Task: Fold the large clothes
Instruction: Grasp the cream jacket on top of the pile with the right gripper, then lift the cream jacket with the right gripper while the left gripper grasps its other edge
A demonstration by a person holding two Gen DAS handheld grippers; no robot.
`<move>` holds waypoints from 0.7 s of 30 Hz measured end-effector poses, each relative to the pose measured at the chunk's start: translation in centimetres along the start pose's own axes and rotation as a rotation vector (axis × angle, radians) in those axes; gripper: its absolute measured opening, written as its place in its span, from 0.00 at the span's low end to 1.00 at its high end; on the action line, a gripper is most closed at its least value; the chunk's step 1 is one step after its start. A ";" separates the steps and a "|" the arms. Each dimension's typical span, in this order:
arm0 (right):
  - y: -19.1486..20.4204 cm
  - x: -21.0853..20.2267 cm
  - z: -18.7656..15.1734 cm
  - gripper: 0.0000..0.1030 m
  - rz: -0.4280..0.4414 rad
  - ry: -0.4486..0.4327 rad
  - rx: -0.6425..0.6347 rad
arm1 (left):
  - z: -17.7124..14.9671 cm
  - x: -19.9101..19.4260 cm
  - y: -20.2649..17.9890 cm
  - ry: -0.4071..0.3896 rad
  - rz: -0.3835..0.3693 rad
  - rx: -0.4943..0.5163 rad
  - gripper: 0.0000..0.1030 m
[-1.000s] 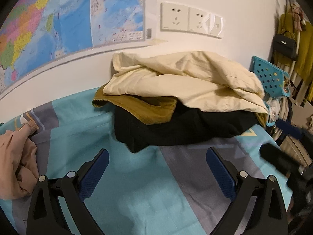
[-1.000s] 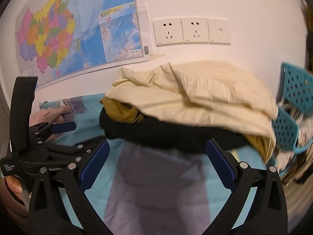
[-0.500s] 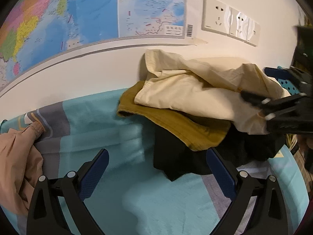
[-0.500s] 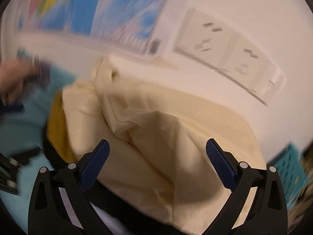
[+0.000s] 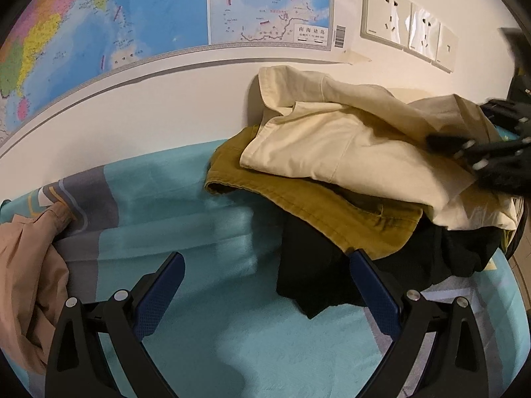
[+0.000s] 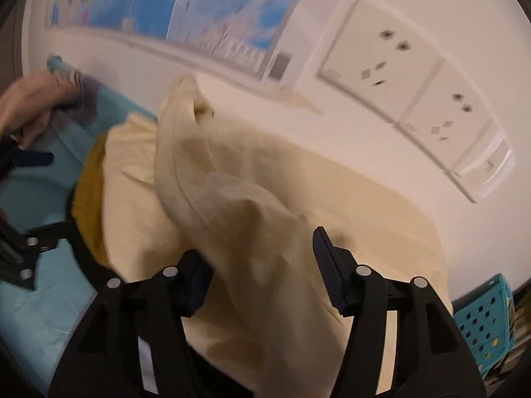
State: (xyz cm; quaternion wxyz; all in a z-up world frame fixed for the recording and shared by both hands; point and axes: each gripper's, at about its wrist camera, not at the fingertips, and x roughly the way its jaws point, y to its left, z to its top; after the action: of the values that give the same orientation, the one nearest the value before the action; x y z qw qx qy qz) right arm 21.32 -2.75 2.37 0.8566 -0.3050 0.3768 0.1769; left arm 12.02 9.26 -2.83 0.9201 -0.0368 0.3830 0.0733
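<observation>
A pile of clothes lies on the teal bed sheet (image 5: 199, 331) against the wall. A cream garment (image 5: 332, 146) is on top, a mustard one (image 5: 298, 195) under it and a black one (image 5: 315, 265) at the bottom. My right gripper (image 6: 259, 248) is down on the cream garment (image 6: 265, 182). Its jaws are closing around a raised fold that stands between them, and the right pad's inner face still shows. Its fingers (image 5: 441, 141) appear at the pile's right side in the left wrist view. My left gripper (image 5: 265, 258) hangs open over the sheet beside the pile's front left, with nothing in it.
A crumpled tan garment (image 5: 23, 265) lies at the sheet's left end. A map (image 5: 166, 10) and wall sockets (image 5: 408, 30) are on the wall behind the pile. A teal perforated basket (image 6: 481, 325) stands to the right of the bed.
My right gripper went from above the sheet onto the cream garment, rolling as it went, and its jaws narrowed around a fold. The left gripper slid left, so the pile now sits further right.
</observation>
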 end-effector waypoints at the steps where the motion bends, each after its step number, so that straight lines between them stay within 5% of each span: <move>1: 0.3 0.4 0.1 0.46 0.016 -0.010 0.000 | 0.0 0.0 0.1 -0.004 0.000 0.000 0.93; 2: 0.3 0.5 0.4 0.17 0.047 -0.023 0.000 | 0.0 0.0 0.0 -0.005 -0.001 0.001 0.93; 5: -0.9 -1.5 1.3 0.07 0.061 -0.073 0.041 | 0.0 -0.2 0.0 -0.017 -0.019 0.011 0.93; 14: -13.4 -18.0 2.4 0.05 0.105 -0.371 0.405 | 0.8 -0.7 -1.9 -0.129 -0.173 0.045 0.93; 21: -15.8 -23.9 1.7 0.05 0.099 -0.454 0.457 | 0.9 -1.2 -4.4 -0.221 -0.319 0.110 0.93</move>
State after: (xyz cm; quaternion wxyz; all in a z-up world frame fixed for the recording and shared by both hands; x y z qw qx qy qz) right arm 15.07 -15.22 27.45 0.9554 -0.0388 0.2204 0.1927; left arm 12.52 4.88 -1.32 0.9571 -0.0384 0.2724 -0.0911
